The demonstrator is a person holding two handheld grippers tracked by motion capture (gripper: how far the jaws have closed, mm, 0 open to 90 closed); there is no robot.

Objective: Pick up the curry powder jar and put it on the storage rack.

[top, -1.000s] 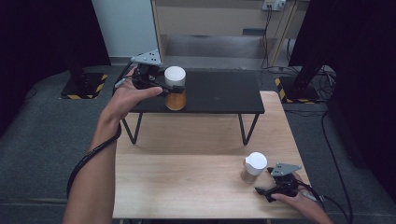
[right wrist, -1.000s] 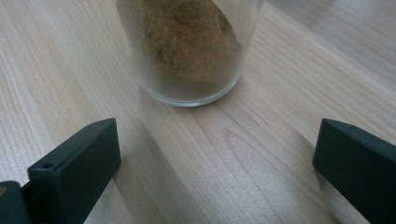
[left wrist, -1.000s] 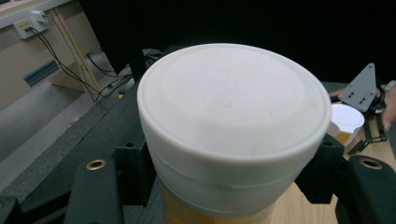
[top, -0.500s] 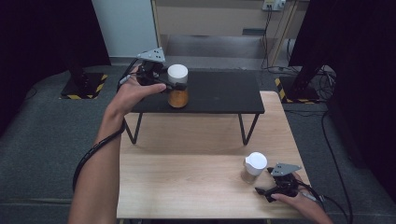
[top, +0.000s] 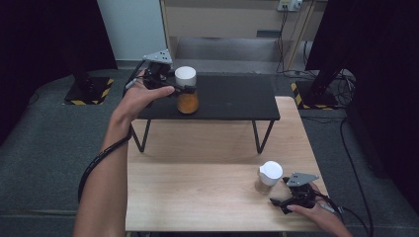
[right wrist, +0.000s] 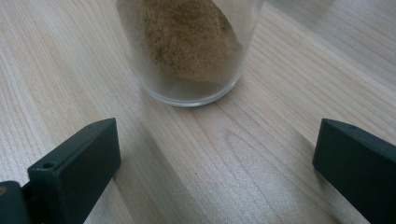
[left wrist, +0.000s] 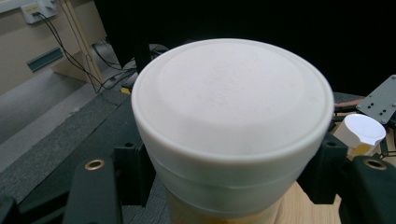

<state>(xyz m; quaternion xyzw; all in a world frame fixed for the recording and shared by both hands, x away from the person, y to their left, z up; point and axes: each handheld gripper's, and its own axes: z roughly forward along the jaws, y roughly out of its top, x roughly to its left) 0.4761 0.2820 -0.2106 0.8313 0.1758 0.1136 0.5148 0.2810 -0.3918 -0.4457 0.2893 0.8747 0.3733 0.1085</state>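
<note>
A: What sits nearest the person?

B: The right hand rests low on the pale wooden bench, knuckles up, with the right tool lying level on the wood. Its jaws stand wide apart with nothing between them, aimed at the small clear glass jar with a white lid and brown powder, which stands upright just beyond the tips and apart from them.

A: And farther off?

B: The left forearm stretches forward over the bench, wrist bent, and the left hand holds the left tool level. It is clamped on a second clear jar with a white screw lid and orange-brown contents, just under the lid, above the black metal-legged shelf that stands on the far part of the bench.

A: How many of each?

B: Two jars, two tools, one black shelf, one bench.

A: Anything changed from a second ago?

B: The held jar then stood on the shelf; now it is raised a little and has moved slightly toward the person's left. The left jaws eased a touch, yet grip the jar. The right hand and its jar have not moved.
</note>
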